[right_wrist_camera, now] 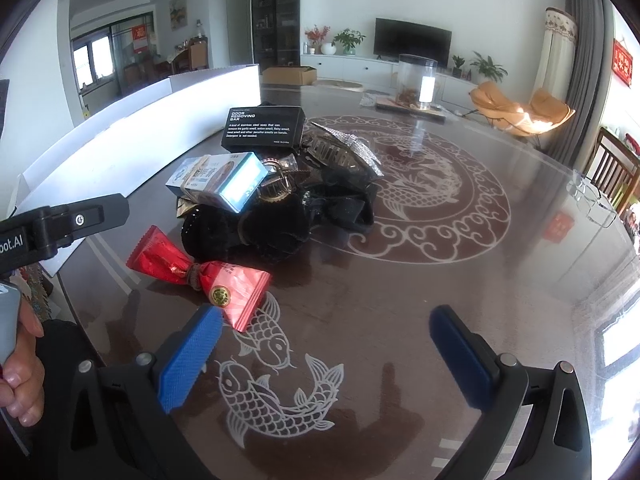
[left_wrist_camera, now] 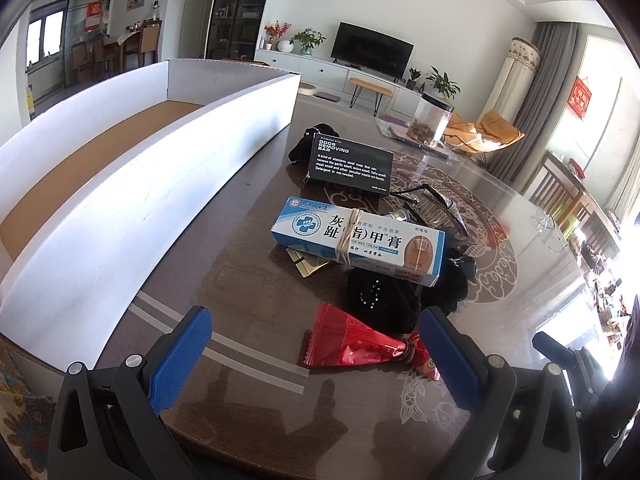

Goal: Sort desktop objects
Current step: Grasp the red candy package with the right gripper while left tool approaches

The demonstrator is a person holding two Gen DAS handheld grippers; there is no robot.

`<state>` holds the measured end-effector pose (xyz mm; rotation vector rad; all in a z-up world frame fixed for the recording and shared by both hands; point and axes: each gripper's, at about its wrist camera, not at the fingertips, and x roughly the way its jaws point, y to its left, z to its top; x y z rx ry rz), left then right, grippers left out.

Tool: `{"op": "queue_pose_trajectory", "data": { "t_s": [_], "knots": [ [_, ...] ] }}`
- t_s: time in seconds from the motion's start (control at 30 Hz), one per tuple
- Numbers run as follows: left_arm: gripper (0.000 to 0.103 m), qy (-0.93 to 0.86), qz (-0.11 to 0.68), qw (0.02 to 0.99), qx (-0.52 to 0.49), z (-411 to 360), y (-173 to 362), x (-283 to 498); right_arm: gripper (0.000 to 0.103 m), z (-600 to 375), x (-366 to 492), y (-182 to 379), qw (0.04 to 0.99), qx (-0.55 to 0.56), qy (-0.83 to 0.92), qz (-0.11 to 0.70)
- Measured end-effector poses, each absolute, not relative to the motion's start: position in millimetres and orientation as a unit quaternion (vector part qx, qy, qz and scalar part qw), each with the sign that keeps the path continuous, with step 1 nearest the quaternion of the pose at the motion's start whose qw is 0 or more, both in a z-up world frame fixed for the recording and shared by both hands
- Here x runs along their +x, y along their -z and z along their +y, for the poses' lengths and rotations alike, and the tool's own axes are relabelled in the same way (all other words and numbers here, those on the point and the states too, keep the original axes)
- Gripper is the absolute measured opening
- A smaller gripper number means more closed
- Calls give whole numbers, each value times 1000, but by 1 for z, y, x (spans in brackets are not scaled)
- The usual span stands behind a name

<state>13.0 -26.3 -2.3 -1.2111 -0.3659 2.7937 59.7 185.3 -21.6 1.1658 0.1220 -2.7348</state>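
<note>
Jaws wide: left gripper (left_wrist_camera: 316, 354) straddles red packet (left_wrist_camera: 352, 342).

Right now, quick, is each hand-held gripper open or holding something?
Left hand-held gripper: open, holding nothing, with the red candy wrapper between its fingers.
Right hand-held gripper: open, holding nothing.

Premises: a private home, open living and dining room. A flat television (left_wrist_camera: 372, 49) stands on a long white low cabinet (left_wrist_camera: 320, 66) against the far wall, with potted plants (left_wrist_camera: 308, 40) and a vase of red flowers (left_wrist_camera: 276, 32) beside it. Two tan lounge chairs (right_wrist_camera: 520, 114) sit by a grey curtain (left_wrist_camera: 532, 92). A tall dark glass-fronted display cabinet (left_wrist_camera: 240, 8) rises behind. Wooden dining chairs (left_wrist_camera: 148, 40) surround a far table near a window. Red paper decorations (left_wrist_camera: 581, 98) hang on walls. The worktop (right_wrist_camera: 440, 264) is a glass-covered round household table with carp motifs.
</note>
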Motion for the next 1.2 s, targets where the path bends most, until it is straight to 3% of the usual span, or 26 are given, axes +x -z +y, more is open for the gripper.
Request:
{"op": "queue_pose_trajectory", "data": {
  "t_s": [0.23,0.5,0.7,1.2],
  "knots": [
    [103,-896,-179,34,-404,-47,11,12,103,172,48,29,131,411,900,61],
    [103,-901,-157,25,-403,-41,8,12,103,118,10,50,166,427,874,163],
    [103,-903,-131,17,-408,-35,7,12,103,135,-46,58,154,459,872,72],
    [103,-886,-28,13,-463,-1,21,-6,103,233,-6,58,96,467,877,51]
  ]
}}
